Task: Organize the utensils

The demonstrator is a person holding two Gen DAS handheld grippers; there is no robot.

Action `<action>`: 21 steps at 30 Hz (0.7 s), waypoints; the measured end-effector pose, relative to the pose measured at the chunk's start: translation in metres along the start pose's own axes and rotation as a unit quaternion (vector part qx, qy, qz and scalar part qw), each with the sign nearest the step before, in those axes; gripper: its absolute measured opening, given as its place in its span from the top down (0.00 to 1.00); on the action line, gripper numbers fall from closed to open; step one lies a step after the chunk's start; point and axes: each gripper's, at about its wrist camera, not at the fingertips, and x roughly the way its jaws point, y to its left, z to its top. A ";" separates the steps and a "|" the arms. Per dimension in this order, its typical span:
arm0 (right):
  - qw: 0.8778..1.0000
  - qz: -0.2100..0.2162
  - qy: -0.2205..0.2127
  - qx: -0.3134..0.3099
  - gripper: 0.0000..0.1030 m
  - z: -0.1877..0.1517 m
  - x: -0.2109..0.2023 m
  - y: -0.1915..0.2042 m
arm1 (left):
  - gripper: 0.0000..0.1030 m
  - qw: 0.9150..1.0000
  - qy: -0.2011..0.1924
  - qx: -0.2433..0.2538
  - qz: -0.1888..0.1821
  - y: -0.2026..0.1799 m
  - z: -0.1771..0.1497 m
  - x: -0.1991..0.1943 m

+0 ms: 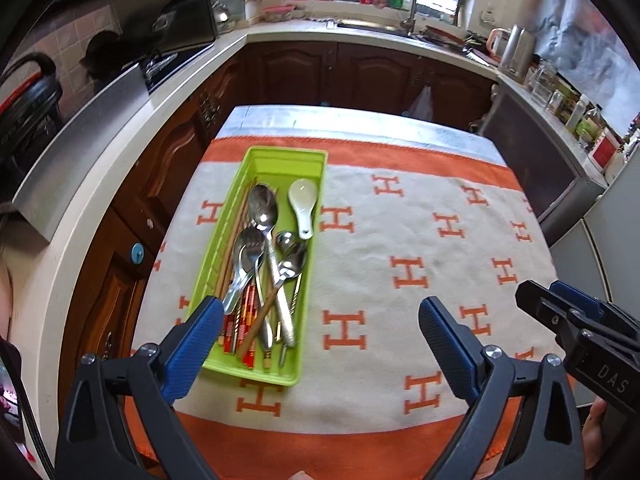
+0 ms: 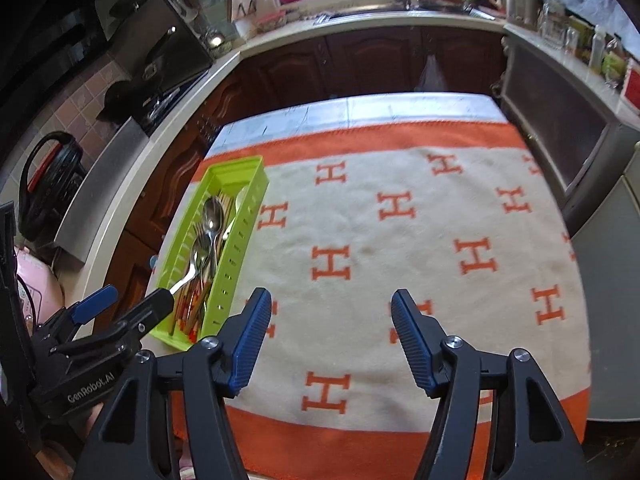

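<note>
Kitchen counters ring a table under an orange-and-cream cloth [image 2: 400, 264]. Both the left gripper [image 1: 322, 318] and right gripper [image 2: 331, 310] hover spread, pinching nothing. Ahead-left of the left jaws, the green tray [image 1: 280, 160] gathers spoons [image 1: 262, 210] and chopsticks [image 1: 240, 320] lengthwise, apparently all sorted together.

The tray [image 1: 224, 236] is lime green; inside it lie silver spoons [image 1: 262, 210], a white ceramic spoon [image 1: 303, 200] and chopsticks [image 1: 244, 320] with red-and-orange patterned ends. Under the tray, the cloth [image 1: 400, 240] is cream with orange H letters and an orange border
</note>
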 end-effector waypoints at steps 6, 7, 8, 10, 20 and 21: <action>0.999 -0.022 -0.047 -0.002 0.33 0.005 -0.037 -0.003 | 0.01 0.999 -0.045 0.010 0.013 -0.021 0.005 -0.024; 0.998 -0.032 -0.057 -0.003 0.32 0.005 -0.043 -0.003 | 0.01 0.999 -0.051 0.011 0.015 -0.023 0.005 -0.027; 0.997 -0.037 -0.065 -0.004 0.32 0.004 -0.048 -0.004 | 0.01 0.998 -0.054 0.011 0.016 -0.024 0.005 -0.029; 0.997 -0.039 -0.073 -0.001 0.32 0.002 -0.056 -0.006 | 0.01 0.998 -0.057 0.011 0.017 -0.026 0.005 -0.033; 0.997 -0.041 -0.067 0.022 0.32 -0.009 -0.065 -0.015 | 0.01 0.999 -0.043 0.012 0.019 -0.031 0.002 -0.034; 0.997 -0.042 -0.068 0.022 0.32 -0.010 -0.066 -0.015 | 0.01 0.999 -0.044 0.012 0.018 -0.031 0.002 -0.035</action>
